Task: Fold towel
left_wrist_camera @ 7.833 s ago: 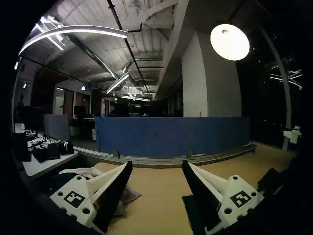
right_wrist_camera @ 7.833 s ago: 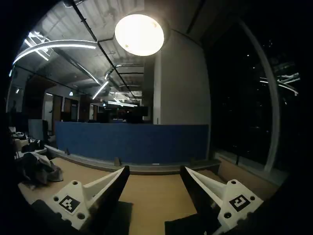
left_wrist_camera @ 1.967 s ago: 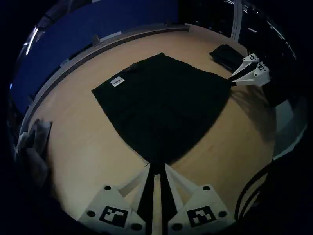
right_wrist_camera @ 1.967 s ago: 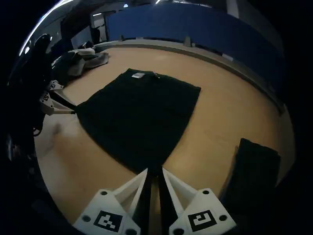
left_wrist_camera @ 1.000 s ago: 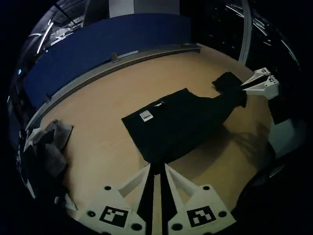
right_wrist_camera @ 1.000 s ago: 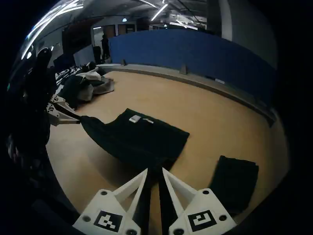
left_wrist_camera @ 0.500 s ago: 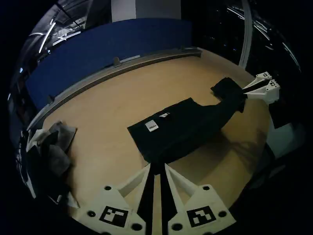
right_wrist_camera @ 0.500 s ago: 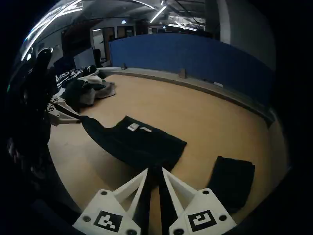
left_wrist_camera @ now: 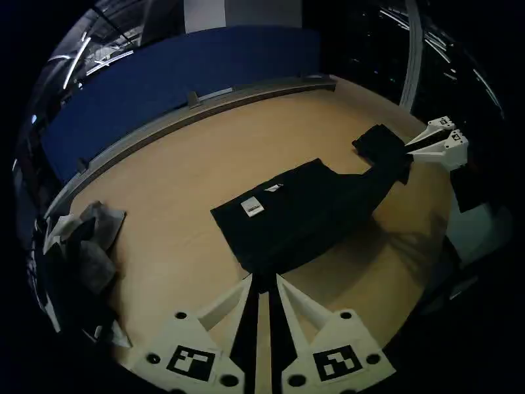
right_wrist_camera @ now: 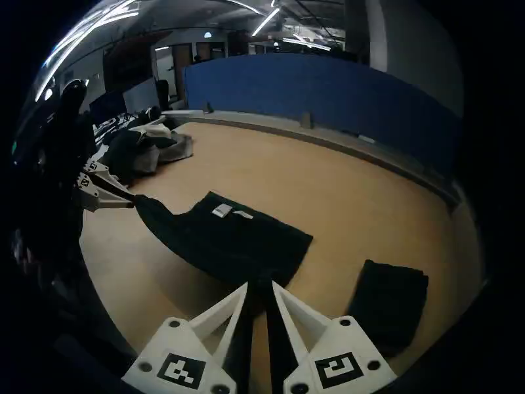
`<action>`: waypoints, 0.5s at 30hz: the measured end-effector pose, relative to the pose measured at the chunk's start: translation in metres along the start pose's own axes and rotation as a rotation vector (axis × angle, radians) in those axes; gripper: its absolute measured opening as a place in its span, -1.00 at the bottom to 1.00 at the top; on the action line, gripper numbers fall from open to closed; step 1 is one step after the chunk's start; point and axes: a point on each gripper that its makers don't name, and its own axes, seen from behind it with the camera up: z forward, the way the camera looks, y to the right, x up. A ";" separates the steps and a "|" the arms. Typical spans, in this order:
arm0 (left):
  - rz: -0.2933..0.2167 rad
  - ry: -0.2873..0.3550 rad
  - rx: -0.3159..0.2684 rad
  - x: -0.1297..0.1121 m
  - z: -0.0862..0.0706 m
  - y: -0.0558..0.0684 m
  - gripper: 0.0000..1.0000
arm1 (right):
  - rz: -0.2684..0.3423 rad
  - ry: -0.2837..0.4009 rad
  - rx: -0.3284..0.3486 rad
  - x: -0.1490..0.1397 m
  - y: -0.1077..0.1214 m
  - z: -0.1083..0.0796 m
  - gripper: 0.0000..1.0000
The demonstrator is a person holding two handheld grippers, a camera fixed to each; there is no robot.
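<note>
A black towel [left_wrist_camera: 308, 207] with a white label [left_wrist_camera: 251, 207] lies partly on the wooden table [left_wrist_camera: 197, 157], its near edge lifted and stretched between the two grippers. My left gripper [left_wrist_camera: 262, 281] is shut on one near corner. My right gripper [left_wrist_camera: 412, 148], at the far right of the left gripper view, grips the other corner. In the right gripper view the towel [right_wrist_camera: 243, 240] runs from my right gripper [right_wrist_camera: 260, 285], shut on its corner, to the left gripper [right_wrist_camera: 133, 200] at the left.
A second black towel, folded [right_wrist_camera: 390, 302] [left_wrist_camera: 379, 139], lies on the table beside the right gripper. A heap of grey and white cloth [left_wrist_camera: 85, 240] [right_wrist_camera: 147, 148] sits at the table's left end. A blue partition [left_wrist_camera: 184, 65] runs along the far edge.
Two seconds ago the towel lay flat and wide; both grippers have since raised its near corners and it has drawn into a narrower band. Over the last half second it barely shifts.
</note>
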 end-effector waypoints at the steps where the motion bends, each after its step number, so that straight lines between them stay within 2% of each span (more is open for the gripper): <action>1: -0.003 -0.003 -0.001 0.000 0.001 0.000 -0.80 | 0.001 -0.002 0.000 0.000 0.001 0.001 -0.78; 7: -0.012 -0.024 -0.005 0.003 0.012 -0.003 -0.80 | 0.005 -0.013 0.002 0.002 0.008 0.012 -0.78; 15: -0.021 -0.052 0.001 0.011 0.033 -0.014 -0.81 | -0.001 -0.037 -0.003 0.006 0.023 0.036 -0.78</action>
